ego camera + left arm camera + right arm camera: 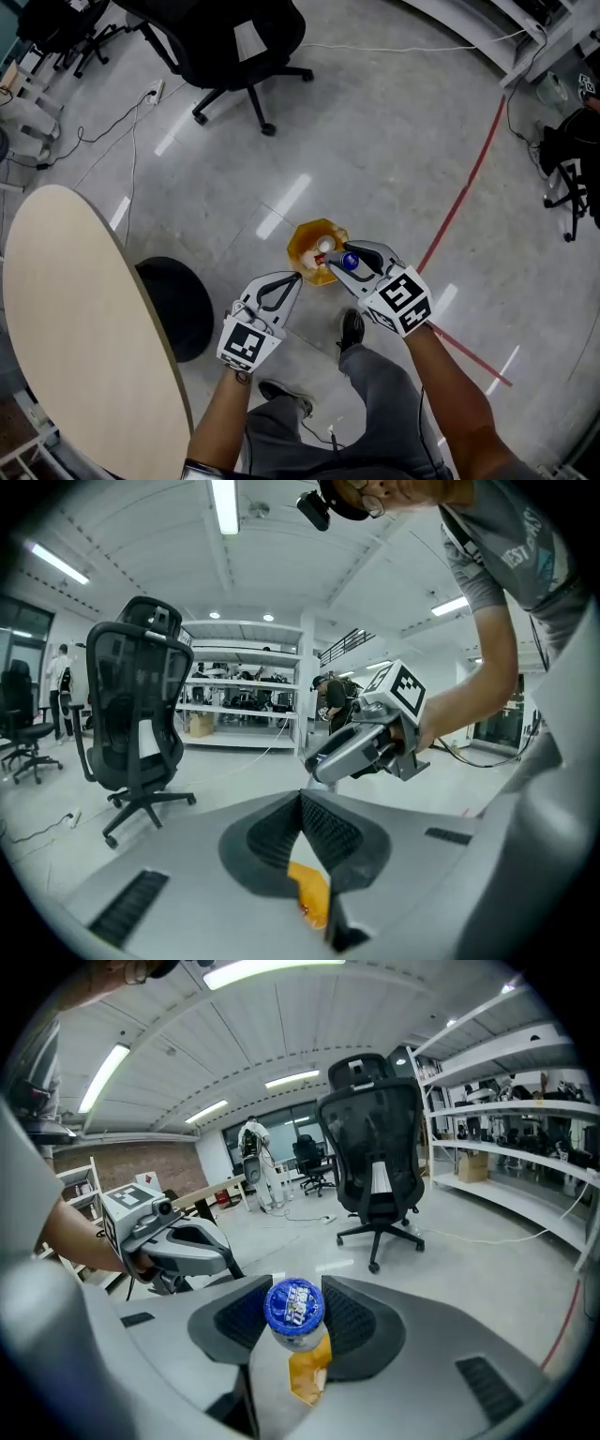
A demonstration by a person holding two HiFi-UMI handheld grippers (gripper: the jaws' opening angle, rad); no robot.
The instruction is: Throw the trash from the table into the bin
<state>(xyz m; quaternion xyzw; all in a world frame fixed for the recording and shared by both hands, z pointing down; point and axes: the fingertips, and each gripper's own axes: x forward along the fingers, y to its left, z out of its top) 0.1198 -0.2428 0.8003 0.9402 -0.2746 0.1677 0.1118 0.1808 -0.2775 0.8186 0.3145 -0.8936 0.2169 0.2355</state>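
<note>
An orange bin (306, 241) stands on the grey floor, with a pale piece of trash (324, 245) lying inside it. My right gripper (346, 265) hangs just above the bin's near right rim, shut on a clear bottle with a blue cap (350, 262). In the right gripper view the cap (293, 1304) sits between the ribbed pads (349, 1321), with the bin (306, 1373) below. My left gripper (297, 277) is at the bin's near left side, its tips together and nothing in them. In the left gripper view the bin (312, 893) shows orange under the jaws.
A round wooden table (75, 319) fills the left, with a black round base (183, 305) beside it. A black office chair (234, 42) stands farther off. A red line (459, 202) crosses the floor at right. The person's shoe (352, 328) is near the bin.
</note>
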